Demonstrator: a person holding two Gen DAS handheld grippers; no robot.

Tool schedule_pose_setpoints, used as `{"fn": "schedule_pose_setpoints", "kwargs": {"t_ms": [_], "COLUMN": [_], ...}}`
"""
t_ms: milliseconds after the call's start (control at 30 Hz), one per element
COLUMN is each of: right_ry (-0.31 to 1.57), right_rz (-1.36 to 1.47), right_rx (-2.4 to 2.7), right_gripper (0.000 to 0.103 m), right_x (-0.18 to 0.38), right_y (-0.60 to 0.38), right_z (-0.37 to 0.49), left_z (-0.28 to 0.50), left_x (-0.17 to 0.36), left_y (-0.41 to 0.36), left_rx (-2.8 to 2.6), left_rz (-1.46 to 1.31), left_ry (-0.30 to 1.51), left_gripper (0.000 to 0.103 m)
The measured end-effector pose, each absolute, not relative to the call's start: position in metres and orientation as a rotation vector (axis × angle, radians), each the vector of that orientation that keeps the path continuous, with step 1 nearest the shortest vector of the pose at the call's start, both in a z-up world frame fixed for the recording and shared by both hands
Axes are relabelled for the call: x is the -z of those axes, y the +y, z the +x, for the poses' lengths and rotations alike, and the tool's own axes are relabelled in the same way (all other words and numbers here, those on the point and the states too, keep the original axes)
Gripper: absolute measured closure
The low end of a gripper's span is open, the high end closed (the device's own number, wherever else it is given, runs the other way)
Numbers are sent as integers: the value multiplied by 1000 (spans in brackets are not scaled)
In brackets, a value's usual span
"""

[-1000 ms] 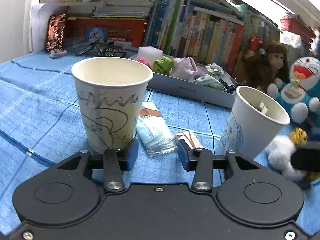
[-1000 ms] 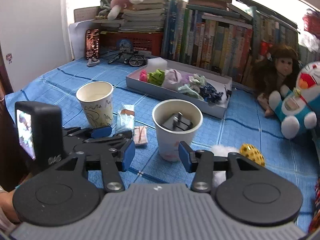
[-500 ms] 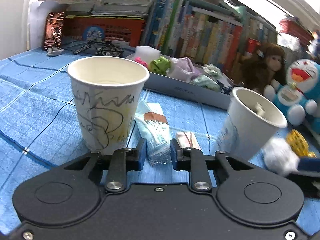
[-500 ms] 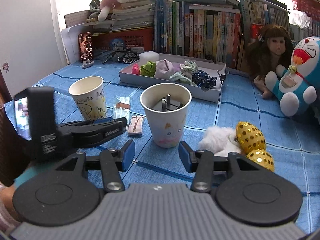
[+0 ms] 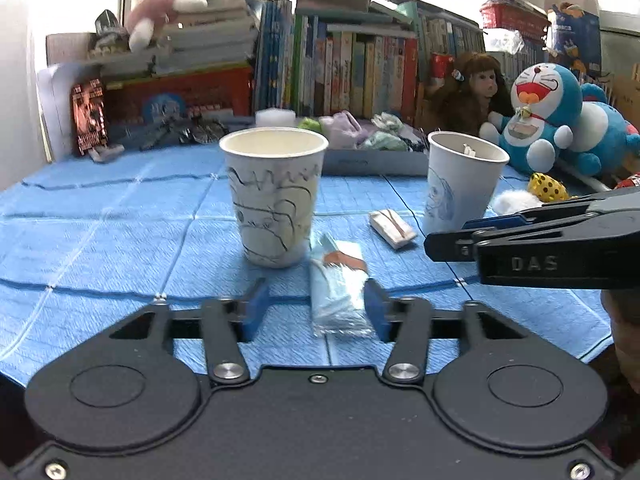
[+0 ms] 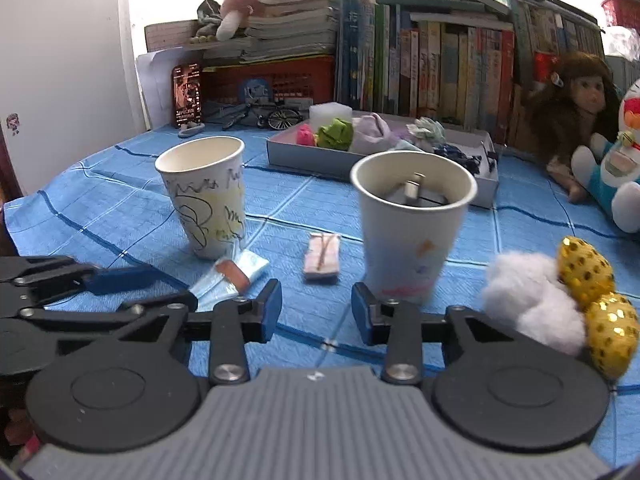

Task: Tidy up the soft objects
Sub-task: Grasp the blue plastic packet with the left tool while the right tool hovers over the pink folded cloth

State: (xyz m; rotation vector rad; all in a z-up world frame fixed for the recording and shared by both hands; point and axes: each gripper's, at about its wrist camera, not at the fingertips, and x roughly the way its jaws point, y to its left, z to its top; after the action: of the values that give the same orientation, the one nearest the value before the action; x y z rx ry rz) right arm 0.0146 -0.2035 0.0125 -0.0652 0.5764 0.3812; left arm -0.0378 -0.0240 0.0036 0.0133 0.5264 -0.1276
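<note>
Left gripper (image 5: 312, 314) low over the blue grid-lined cloth (image 5: 100, 240), jaws have just been opening, now parted; the light-blue wrapped packet (image 5: 340, 300) lies flat on the cloth between the pads, closer to the right pad, can't tell if that pad touches it, not clamped. Just ahead-left of that gripper: scribbled paper cup (image 5: 274, 196), upright, looks empty from here. Ahead-right: small pink banded pack (image 5: 392, 224) flat on the cloth, then the second paper cup (image 5: 460, 184), upright. Right gripper (image 6: 316, 312) jaws have just been closing, still apart with only bare cloth between them; the second cup, holding a dark metal-pronged object (image 6: 414, 194), stands just ahead of its right finger, no contact visible. To the right of that gripper: white fluffy ball (image 6: 532, 300) touching two gold sequined balls (image 6: 596, 292), all on the cloth. Further ahead, a shallow grey tray (image 6: 312, 160) with a white sponge block and bunched soft fabric pieces in pink, green, lilac, pale green and dark blue. Back of the surface: row of upright books (image 6: 432, 64), red basket (image 6: 280, 76) under stacked books, small model bicycle (image 6: 280, 118), brown-haired doll (image 6: 576, 96), blue-and-white plush cat (image 5: 548, 116). White wall at left, bright window behind.
</note>
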Motion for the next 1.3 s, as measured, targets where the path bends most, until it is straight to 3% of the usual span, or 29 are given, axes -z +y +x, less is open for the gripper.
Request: {"fn": "schedule_pose_setpoints", "kwargs": {"t_ms": [200,233,300,600,933,1000,1233,1300], "right_ry": [566,567,568,554,517,531,586,595], "right_rz": [-64,-65,-63,-122,-235,-236,-256,-231], "right_rx": [-335,-328,-315,-299,-190,-185,-174,-182], "right_gripper": [59,59,59,57,25,23,23,31], "right_x": [-17,-17,-17,-2,3,3,12,12], "right_y": [-203,-204,-204,-176,-143,-139,-128,-129], "right_z": [13,13,13,24,40,46,61,59], "left_z": [-17,-12,-4,-37,-49,-46,-29,-24], "left_x": [-1,2,6,-1,-9,-8,-2,0], "left_y": [-30,-31,-30,-2,36,43,62,66], "left_rx": [198,196,197,173,33,5,-49,-47], "left_rz": [-26,-23,-42,-14,-97,-108,-120,-129], "left_ry": [524,537,579,522,464,462,481,487], "left_gripper": [46,49,71,71,71,70,69,69]}}
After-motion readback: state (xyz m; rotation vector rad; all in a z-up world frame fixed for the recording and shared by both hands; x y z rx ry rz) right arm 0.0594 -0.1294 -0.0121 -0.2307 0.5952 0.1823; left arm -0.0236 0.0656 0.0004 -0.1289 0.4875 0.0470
